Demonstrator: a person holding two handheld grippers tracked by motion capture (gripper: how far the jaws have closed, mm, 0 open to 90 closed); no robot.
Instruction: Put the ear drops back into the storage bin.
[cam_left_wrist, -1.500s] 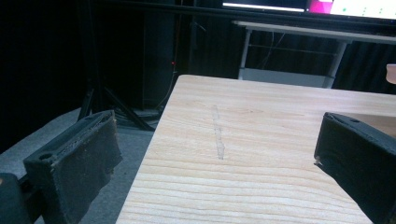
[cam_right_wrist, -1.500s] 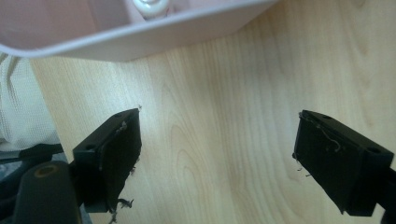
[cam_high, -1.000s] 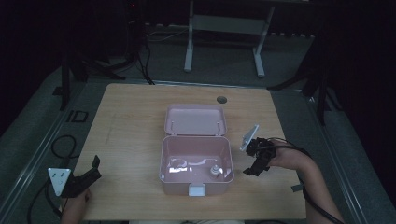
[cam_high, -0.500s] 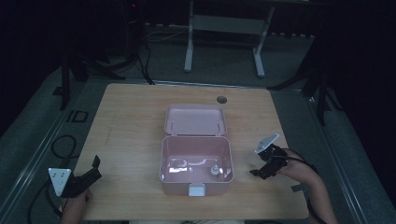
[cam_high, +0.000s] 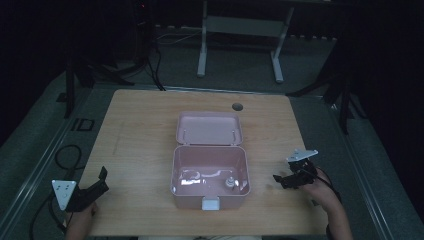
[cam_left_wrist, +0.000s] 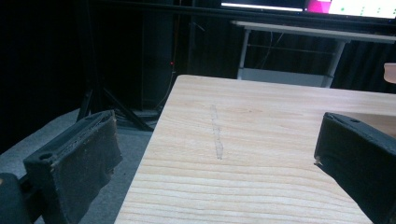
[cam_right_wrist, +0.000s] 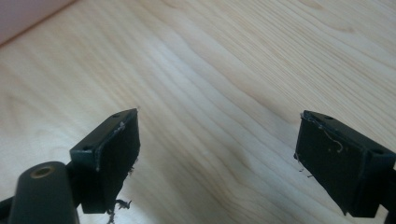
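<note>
Two grippers, left (cam_high: 97, 186) and right (cam_high: 284, 179), flank one pink box (cam_high: 210, 172).

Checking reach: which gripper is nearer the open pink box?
Right. The right gripper sits just off the side of the pink box, jaws open over bare wood. The left gripper is farther off, at the table's near left corner, also open.
</note>
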